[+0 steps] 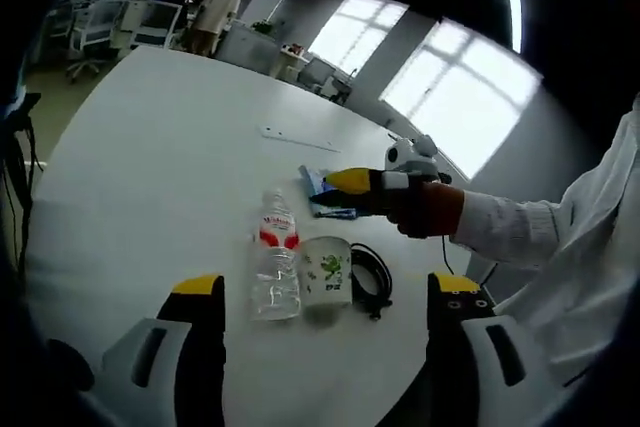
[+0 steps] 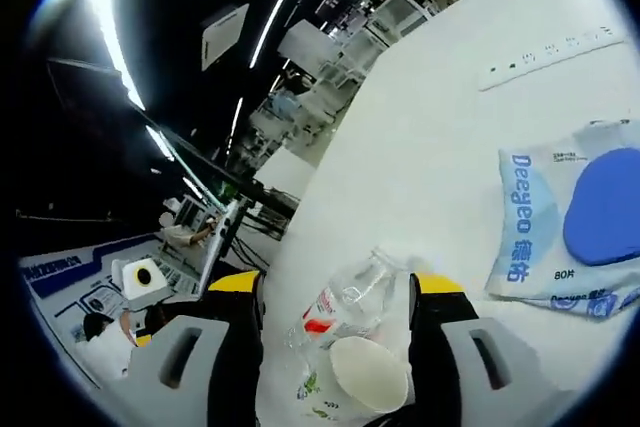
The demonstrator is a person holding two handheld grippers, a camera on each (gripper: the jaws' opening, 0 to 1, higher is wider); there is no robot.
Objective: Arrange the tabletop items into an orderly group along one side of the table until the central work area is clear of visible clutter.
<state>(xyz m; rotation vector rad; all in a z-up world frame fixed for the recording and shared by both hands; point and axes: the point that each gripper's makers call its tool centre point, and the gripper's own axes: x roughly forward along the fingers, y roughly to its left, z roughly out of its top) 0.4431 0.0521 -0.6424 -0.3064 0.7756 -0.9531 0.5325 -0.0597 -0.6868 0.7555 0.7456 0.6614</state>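
Nearest the lens in the left gripper view stood your left gripper (image 1: 325, 312), its yellow-tipped jaws spread wide and holding nothing, poised short of the cluster on the white table (image 1: 150, 167). The landmark for this report was the clear water bottle (image 1: 275, 267), red-labelled, standing upright. Touching or just beside it, on the side toward your sleeve, was the white paper cup (image 1: 327, 272) with a green print; beyond the cup lay a coiled black cable (image 1: 372, 272). Farther off than the bottle lay the blue tissue pack (image 1: 325, 197), and well beyond that a white power strip (image 1: 295, 137).

Your right gripper (image 1: 345, 182) hung over the tissue pack, seen from the side; its jaws there looked close together. In the right gripper view its jaws stood apart, framing the bottle (image 2: 350, 307) and cup (image 2: 368, 372) without a visible grip on either, so I judged the right gripper (image 2: 335, 297) spread and empty. The tissue pack (image 2: 560, 222) lay just beside the bottle and the power strip (image 2: 550, 52) well beyond it.

Judgement: the step in hand appeared to be bringing the tissue pack in to the bottle-and-cup group. You were advised to come down flat, pinch one edge of the soft pack, and draw it in without brushing the bottle, which looked near empty and likely to topple. The left gripper could have steadied the bottle. The cable and the power strip remained to be tidied.
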